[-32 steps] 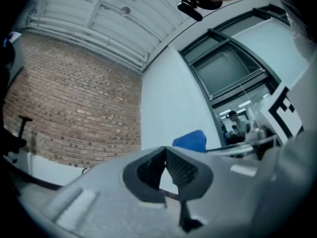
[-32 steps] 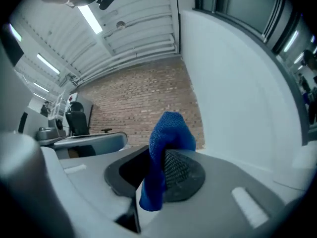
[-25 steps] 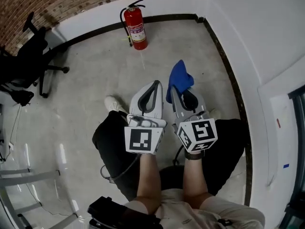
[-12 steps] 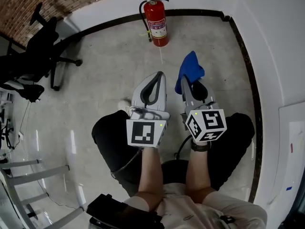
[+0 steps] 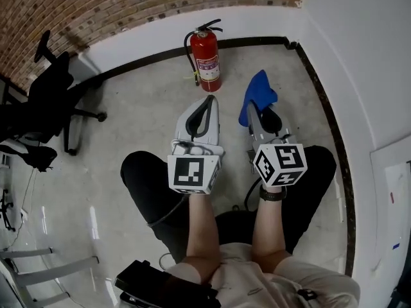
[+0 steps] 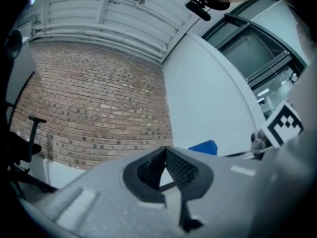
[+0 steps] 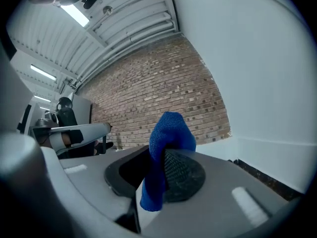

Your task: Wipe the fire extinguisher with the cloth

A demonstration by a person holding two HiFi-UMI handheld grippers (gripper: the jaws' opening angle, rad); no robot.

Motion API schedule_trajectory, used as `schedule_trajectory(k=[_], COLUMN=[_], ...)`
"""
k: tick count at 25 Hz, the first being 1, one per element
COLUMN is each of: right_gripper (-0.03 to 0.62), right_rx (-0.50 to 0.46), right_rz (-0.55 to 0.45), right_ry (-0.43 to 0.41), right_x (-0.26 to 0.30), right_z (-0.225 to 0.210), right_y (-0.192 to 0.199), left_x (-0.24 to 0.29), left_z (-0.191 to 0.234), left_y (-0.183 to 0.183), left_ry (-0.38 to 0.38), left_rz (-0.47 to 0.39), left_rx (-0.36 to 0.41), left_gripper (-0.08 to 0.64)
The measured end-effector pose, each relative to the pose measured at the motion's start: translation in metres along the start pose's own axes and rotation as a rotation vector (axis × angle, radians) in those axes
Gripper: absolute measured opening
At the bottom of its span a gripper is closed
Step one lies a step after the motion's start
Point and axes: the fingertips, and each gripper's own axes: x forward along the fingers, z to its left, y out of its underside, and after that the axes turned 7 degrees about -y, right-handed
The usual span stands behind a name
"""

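Observation:
A red fire extinguisher (image 5: 207, 59) stands upright on the floor against the white wall base, just beyond both grippers. My left gripper (image 5: 209, 100) points at it from a short way off, shut and holding nothing; in the left gripper view its tips (image 6: 166, 151) meet against the brick wall. My right gripper (image 5: 252, 106) is shut on a blue cloth (image 5: 258, 94), right of the extinguisher. In the right gripper view the blue cloth (image 7: 166, 140) sticks up from between the jaws of my right gripper (image 7: 161, 157) and droops down their front. The extinguisher shows in neither gripper view.
A black office chair (image 5: 54, 98) stands at the left by the brick wall (image 5: 128, 5). A white wall with a black baseboard (image 5: 324, 114) runs along the right. The person's legs in black trousers (image 5: 144, 185) are below the grippers. A black object (image 5: 148, 284) lies by the feet.
The person has stepped towards the extinguisher, which now stands much closer to the gripper tips. Both grippers keep their hold and pose.

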Motion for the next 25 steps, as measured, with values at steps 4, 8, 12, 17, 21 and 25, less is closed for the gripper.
schedule_trajectory(k=[4, 8, 12, 17, 21, 25], right_gripper=[0.067, 0.067, 0.067, 0.067, 0.067, 0.067], right_rx=[-0.050, -0.035, -0.051, -0.009, 0.045, 0.077], right_rz=[-0.038, -0.074, -0.029, 0.014, 0.070, 0.098], right_ry=[-0.011, 0.015, -0.006, -0.039, -0.041, -0.057], right_x=[0.021, 0.031, 0.044, 0.066, 0.103, 0.145], right_z=[0.026, 0.037, 0.043, 0.021, -0.021, -0.056], right_y=[-0.022, -0.032, -0.017, 0.003, 0.036, 0.056], left_x=[0.002, 0.003, 0.008, 0.043, 0.087, 0.126], left_z=[0.030, 0.043, 0.051, 0.047, 0.049, 0.063], left_y=[-0.022, -0.031, -0.020, -0.001, 0.034, 0.066], left_ry=[0.008, 0.025, 0.026, -0.004, -0.030, -0.065], left_rz=[-0.068, -0.089, -0.081, -0.006, 0.021, 0.069], left_rx=[0.009, 0.012, -0.011, -0.105, -0.081, -0.052], left_gripper=[0.003, 0.003, 0.003, 0.003, 0.003, 0.003])
